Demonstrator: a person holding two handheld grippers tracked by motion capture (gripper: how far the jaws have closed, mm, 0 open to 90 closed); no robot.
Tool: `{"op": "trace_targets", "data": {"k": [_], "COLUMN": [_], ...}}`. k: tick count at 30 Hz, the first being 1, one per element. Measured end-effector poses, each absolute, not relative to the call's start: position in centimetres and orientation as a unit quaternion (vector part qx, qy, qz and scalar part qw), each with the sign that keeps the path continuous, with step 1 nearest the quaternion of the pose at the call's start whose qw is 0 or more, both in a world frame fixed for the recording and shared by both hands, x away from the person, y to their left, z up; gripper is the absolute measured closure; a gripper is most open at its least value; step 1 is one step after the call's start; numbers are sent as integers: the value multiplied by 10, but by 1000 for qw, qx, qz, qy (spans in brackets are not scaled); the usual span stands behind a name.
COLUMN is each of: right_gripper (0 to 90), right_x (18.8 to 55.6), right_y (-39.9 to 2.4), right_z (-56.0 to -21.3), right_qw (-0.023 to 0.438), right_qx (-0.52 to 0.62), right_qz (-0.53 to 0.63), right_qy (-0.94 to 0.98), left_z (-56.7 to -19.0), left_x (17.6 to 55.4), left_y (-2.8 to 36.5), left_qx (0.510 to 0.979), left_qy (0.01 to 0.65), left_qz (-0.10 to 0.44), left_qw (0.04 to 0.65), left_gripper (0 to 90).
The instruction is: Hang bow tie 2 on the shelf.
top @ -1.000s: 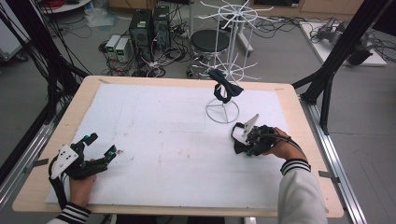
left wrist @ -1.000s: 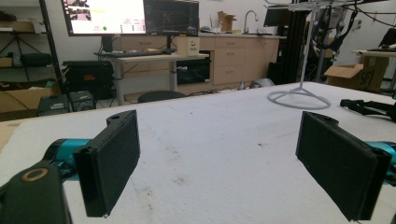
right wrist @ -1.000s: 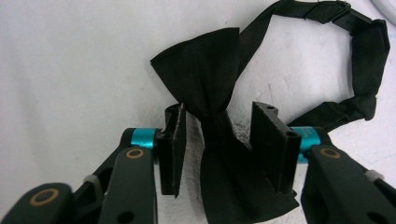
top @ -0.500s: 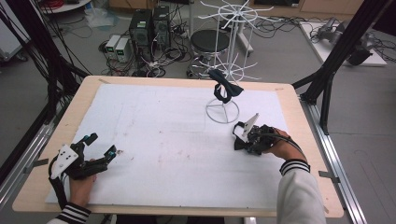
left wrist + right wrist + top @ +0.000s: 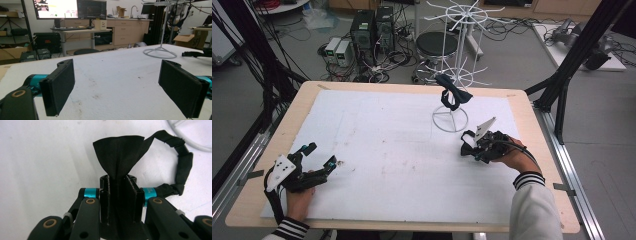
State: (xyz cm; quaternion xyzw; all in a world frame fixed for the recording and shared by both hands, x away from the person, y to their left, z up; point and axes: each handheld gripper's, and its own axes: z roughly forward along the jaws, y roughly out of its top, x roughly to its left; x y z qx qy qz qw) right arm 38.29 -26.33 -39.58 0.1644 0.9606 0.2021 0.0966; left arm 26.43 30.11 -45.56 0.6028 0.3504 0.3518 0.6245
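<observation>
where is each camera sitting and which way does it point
High view: above the person's side, looking forward and down on the table; forearms, left gripper and right gripper show.
Left gripper view: low on the left gripper, looking across the table past its open jaws.
Right gripper view: on the right gripper, looking down at a black bow tie its shut jaws pinch.
Shared: the white wire rack's ring base shows in the high and left gripper views.

Bow tie (image 5: 468, 145) before wire stand (image 5: 451, 119)
</observation>
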Motion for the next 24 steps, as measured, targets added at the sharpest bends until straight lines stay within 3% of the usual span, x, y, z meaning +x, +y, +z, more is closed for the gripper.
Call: {"op": "trace_targets", "data": {"k": [24], "right_gripper": [755], "right_x": [378], "right_y": [-278], "right_z": [-374], "right_qw": [118], "right_qx": [213], "right_qz": [293], "right_qy": [925], "left_z": [-456], "left_x": [264], "left_y": [301], "left_qx": [603], "left_qy": [351], "left_qz": [352], "left_qw": [625], "left_gripper": [142]}}
